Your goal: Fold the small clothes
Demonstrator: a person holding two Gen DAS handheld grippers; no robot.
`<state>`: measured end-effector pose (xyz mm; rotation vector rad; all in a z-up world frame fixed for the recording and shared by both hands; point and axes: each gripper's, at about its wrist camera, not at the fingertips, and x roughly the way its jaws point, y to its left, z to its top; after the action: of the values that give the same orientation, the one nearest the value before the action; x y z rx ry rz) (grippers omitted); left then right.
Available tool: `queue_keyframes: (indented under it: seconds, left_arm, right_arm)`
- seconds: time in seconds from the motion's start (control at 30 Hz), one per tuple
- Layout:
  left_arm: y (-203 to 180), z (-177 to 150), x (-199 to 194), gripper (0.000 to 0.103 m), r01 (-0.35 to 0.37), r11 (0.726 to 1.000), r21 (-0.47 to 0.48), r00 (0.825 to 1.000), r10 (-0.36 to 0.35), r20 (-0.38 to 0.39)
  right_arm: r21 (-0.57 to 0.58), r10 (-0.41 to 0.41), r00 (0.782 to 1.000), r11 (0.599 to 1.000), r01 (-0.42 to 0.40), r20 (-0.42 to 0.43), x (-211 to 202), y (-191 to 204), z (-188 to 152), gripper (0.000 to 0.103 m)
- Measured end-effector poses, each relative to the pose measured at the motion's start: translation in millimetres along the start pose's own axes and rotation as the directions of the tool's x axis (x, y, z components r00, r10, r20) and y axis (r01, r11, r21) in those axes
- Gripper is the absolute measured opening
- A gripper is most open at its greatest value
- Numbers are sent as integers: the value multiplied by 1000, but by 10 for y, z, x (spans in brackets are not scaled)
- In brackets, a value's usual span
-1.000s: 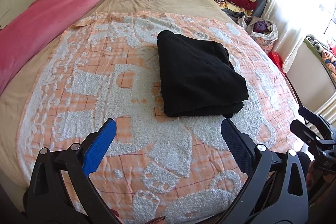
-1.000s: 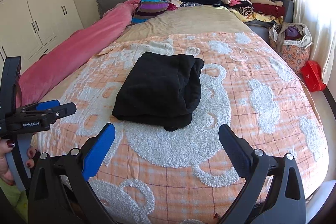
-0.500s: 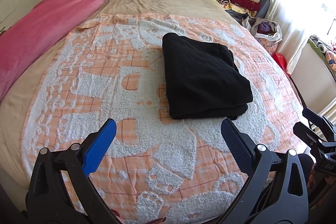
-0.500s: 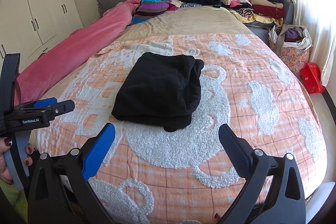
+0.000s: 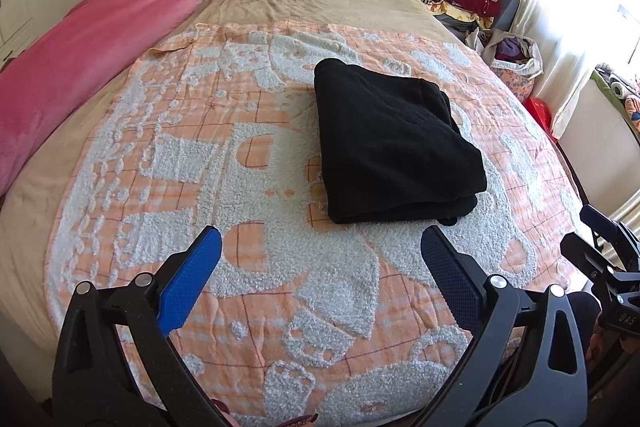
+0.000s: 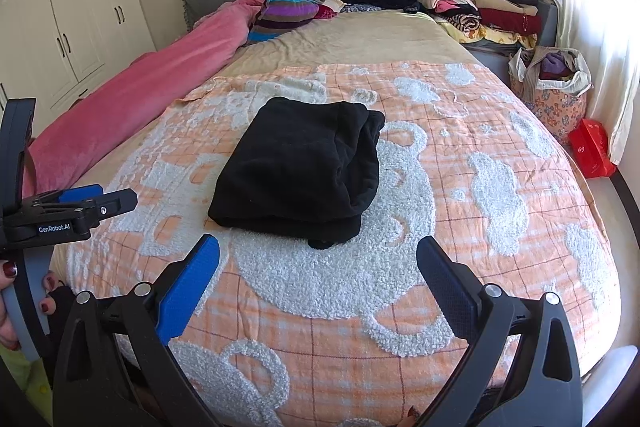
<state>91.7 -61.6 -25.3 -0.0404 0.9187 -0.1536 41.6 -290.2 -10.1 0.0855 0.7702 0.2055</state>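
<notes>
Black garment (image 5: 394,143) sits folded into a thick rectangle, centre of the frame in both views, lying on the orange-and-white blanket (image 5: 256,259) on the bed. Nothing touches it.

Left gripper (image 5: 320,263): jaws spread wide, empty, low in frame, short of the garment's near edge. Right gripper (image 6: 318,267): same, splayed and holding nothing. The left gripper also shows at the left edge of the right wrist view, held in a hand (image 6: 10,311).

Fold looks done, or close to it. Risks from here, as I judge them:

- Near edge is a stack of loose layers, and one corner pokes out at lower right of the bundle in the left wrist view. Pinch only the top layer and the fold peels open on lift.
- Bundle is thick. A one-sided grab would likely let the far half sag and unroll.
- Blanket pile is nubbly. Coming in low could snag or drag it along with the garment and shift the bundle.
- Fabric is uniformly black, so the layer seams are hard to read. Easy to misjudge which edge is the closed fold.
- Folded pile (image 6: 480,5) at upper right is already tall and uneven. Adding to it carelessly could tip it.
</notes>
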Motion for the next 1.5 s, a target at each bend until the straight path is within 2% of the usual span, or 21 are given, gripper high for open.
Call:
queue_keyframes:
  seconds: [1.03,1.3,1.5]
  left_arm:
    - [-32,-31,-14,94,-21,1000,16,1000,21,-10]
    - [-16,-26,-7,94,-27,999,34,1000,27,-11]
    - [-24,-38,46,94,-64,997,39,997,65,-32]
  right_arm:
    - [5,-20,1000,1000,20,0,-14,-10,-12,98]
    - [26,-27,1000,999,26,7,-29,-51,-13,98]
    - [80,-39,999,996,38,16,-54,-183,-6,98]
